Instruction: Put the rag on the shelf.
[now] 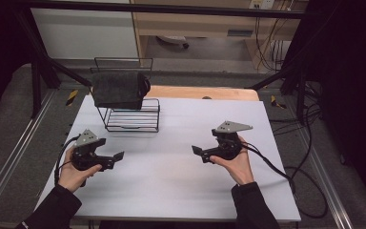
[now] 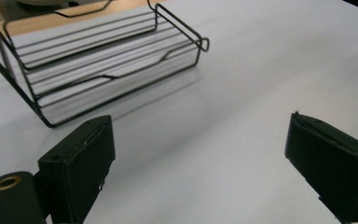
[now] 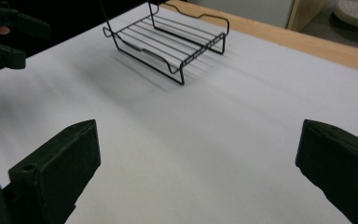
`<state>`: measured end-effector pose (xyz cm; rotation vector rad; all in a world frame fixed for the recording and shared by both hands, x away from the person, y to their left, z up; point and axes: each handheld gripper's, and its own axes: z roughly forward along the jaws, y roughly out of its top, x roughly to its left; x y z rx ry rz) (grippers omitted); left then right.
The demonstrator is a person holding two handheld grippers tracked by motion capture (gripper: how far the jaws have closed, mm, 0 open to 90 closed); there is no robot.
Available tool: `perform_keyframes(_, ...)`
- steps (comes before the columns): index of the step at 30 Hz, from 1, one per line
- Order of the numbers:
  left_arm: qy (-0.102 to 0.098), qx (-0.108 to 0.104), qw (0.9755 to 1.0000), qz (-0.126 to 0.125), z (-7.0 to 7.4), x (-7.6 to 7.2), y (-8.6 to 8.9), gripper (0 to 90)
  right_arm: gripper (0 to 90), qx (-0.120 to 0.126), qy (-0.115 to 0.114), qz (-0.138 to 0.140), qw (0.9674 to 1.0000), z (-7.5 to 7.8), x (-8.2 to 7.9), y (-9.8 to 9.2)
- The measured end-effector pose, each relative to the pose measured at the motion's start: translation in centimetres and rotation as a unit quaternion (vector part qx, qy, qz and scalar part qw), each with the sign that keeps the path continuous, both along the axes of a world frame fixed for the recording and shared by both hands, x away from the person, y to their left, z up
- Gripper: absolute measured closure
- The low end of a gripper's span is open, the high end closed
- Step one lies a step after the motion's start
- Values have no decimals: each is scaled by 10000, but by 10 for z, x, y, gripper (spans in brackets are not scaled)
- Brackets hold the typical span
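A black wire rack (image 1: 132, 117) stands at the back left of the white tabletop (image 1: 171, 186), and a dark folded cloth (image 1: 119, 89) rests on its upper tier. My left gripper (image 1: 116, 160) is held low at the front left, pointing right, open and empty. My right gripper (image 1: 200, 154) is at the right, pointing left, also open and empty. In the left gripper view the jaws (image 2: 200, 126) stand wide apart over bare table, with the rack (image 2: 107, 60) beyond. The right gripper view shows wide jaws (image 3: 200, 128), the rack (image 3: 168, 44) and the left gripper (image 3: 4, 37) farther off.
A wooden strip (image 1: 200, 92) runs along the table's back edge. Black cables (image 1: 310, 186) trail off the right side onto the floor. A dark metal frame (image 1: 43, 71) surrounds the table. Broad bare tabletop lies between the two grippers.
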<state>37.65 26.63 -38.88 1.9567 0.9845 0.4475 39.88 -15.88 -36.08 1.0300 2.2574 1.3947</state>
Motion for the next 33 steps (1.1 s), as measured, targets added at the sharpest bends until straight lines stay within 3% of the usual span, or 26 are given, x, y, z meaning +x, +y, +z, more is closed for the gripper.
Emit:
perform_keyframes(7,25,-21,9999,-121,-15,-10,-3,86,5,-61,116,95,9999,-26,-12,-26)
perform_keyframes(19,189,64,9996,-203,-36,-12,0,86,6,-39,372,-165,9992,-65,-27,-69)
perform_keyframes(27,196,154,9994,-253,-42,-15,1,86,6,99,434,-303,9985,-81,-38,-94)
perform_keyframes(33,229,208,9992,-268,-46,-16,2,86,6,115,448,-352,9983,-85,-41,-99)
